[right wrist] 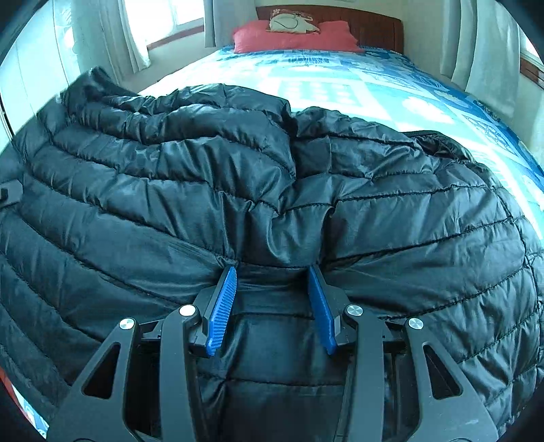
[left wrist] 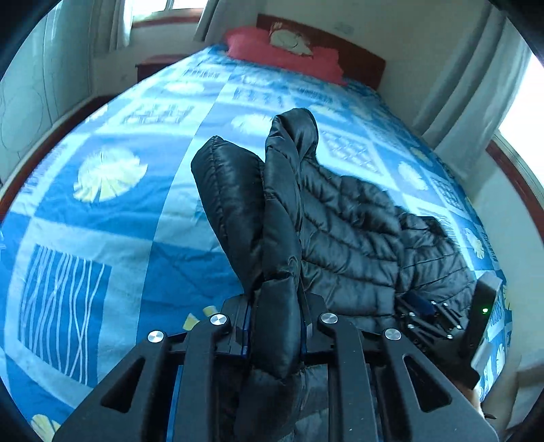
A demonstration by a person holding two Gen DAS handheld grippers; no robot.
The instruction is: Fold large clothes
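Left gripper [left wrist: 277,326] clenches a jacket [right wrist: 272,190] fold rising toward 12 o'clock; right gripper [right wrist: 272,306] jaws stand released, straddling the hem.

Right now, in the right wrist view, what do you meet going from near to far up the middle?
Blue fingers → black puffer jacket → blue patterned bedspread → red pillow → wooden headboard.

One black puffer jacket [right wrist: 272,190], one red pillow [right wrist: 295,39], two grippers, perhaps one cushion [right wrist: 292,23].
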